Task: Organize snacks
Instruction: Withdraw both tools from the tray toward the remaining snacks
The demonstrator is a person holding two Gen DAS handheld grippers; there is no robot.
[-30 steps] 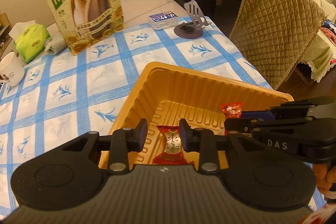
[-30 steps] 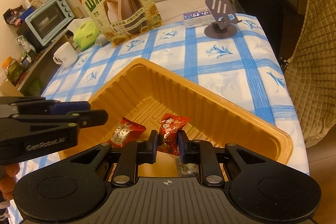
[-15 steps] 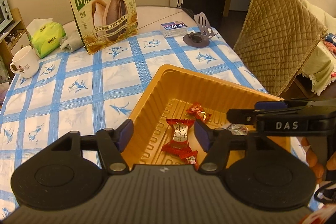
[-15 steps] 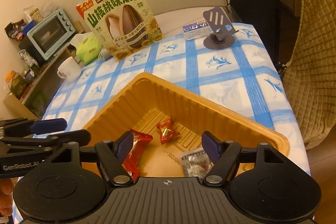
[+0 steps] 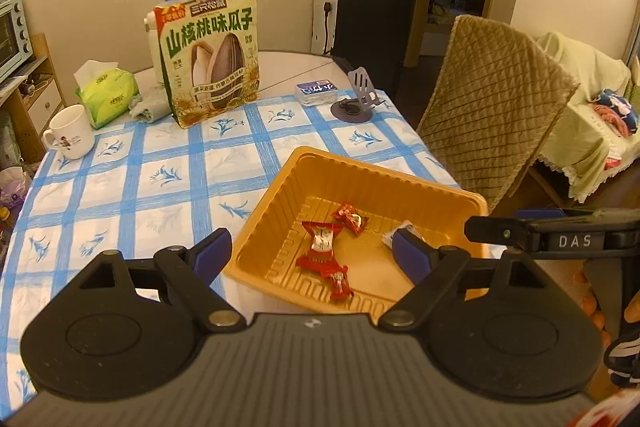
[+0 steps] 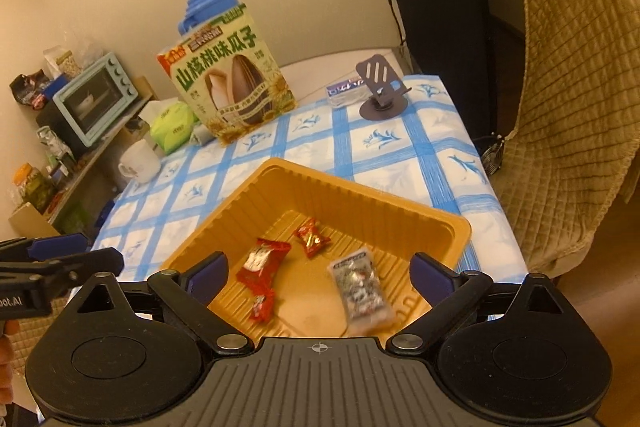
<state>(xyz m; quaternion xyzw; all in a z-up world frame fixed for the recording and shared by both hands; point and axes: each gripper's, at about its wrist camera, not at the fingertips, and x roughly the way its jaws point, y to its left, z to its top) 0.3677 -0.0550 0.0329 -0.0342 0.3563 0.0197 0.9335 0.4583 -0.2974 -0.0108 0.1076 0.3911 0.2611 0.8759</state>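
Hovering above the orange tray [image 6: 384,203], left gripper [image 5: 312,251] and right gripper [image 6: 320,275] hold fingers apart, empty; three wrapped snacks [image 6: 262,265] lie inside.

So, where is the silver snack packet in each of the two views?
Left wrist view: silver snack packet lies at the tray's right side, mostly hidden behind the left gripper's right fingertip.
Right wrist view: it lies in full view, lower right of the tray floor.
Shared landmark: the orange tray.

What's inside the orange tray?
Inside the orange tray lie two red candies, a smaller red piece and a clear silvery packet. The gripper covers the tray's nearest edge.
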